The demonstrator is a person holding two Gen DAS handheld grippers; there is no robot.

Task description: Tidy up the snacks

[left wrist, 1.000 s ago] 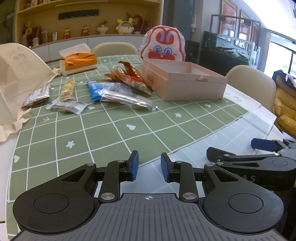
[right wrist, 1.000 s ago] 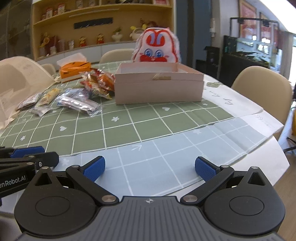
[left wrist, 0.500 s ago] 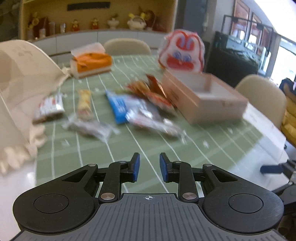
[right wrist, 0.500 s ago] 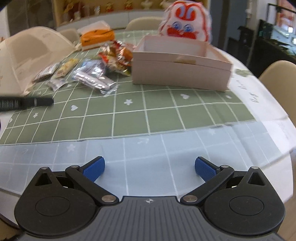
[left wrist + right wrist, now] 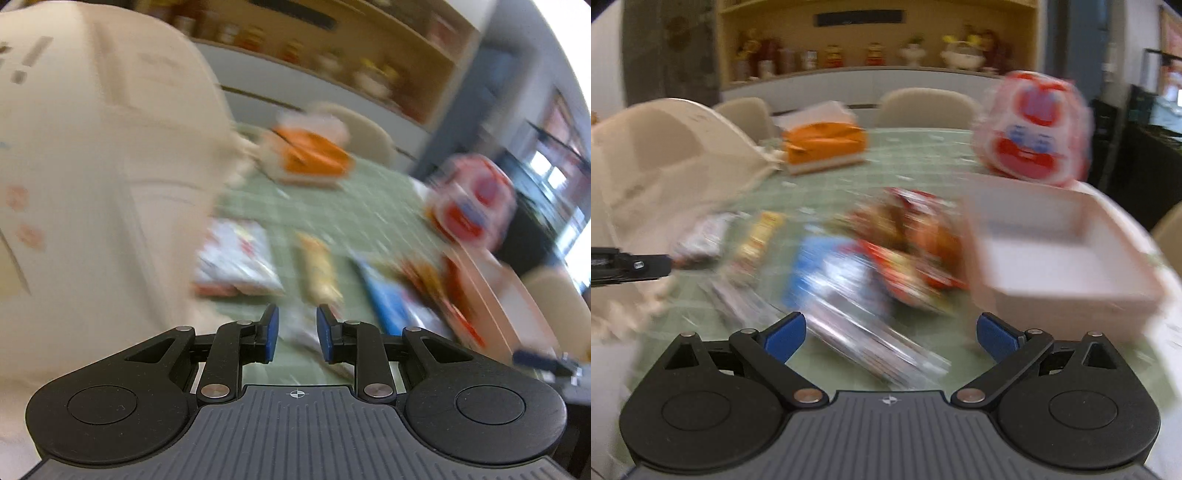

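Both views are motion-blurred. Several snack packets lie on the green checked tablecloth (image 5: 923, 155): a blue packet (image 5: 827, 273), red-orange packets (image 5: 912, 251), a clear wrapped packet (image 5: 871, 343), a yellow bar (image 5: 319, 269) and a white-red packet (image 5: 236, 258). An open pink box (image 5: 1060, 266) stands to their right. My left gripper (image 5: 297, 332) hovers low over the packets, jaws narrowly apart and empty. My right gripper (image 5: 891, 334) is wide open and empty, just above the clear packet.
A large cream cloth bag (image 5: 92, 184) fills the left. An orange tissue box (image 5: 823, 144) and a red-white rabbit bag (image 5: 1034, 129) stand at the back. Beige chairs (image 5: 927, 107) ring the table; shelves are behind. The left gripper's tip (image 5: 631, 266) shows at the right view's left edge.
Both grippers have moved forward from the table's near edge to the snack pile. The left one swung left toward the cloth bag. Jaw openings are unchanged.
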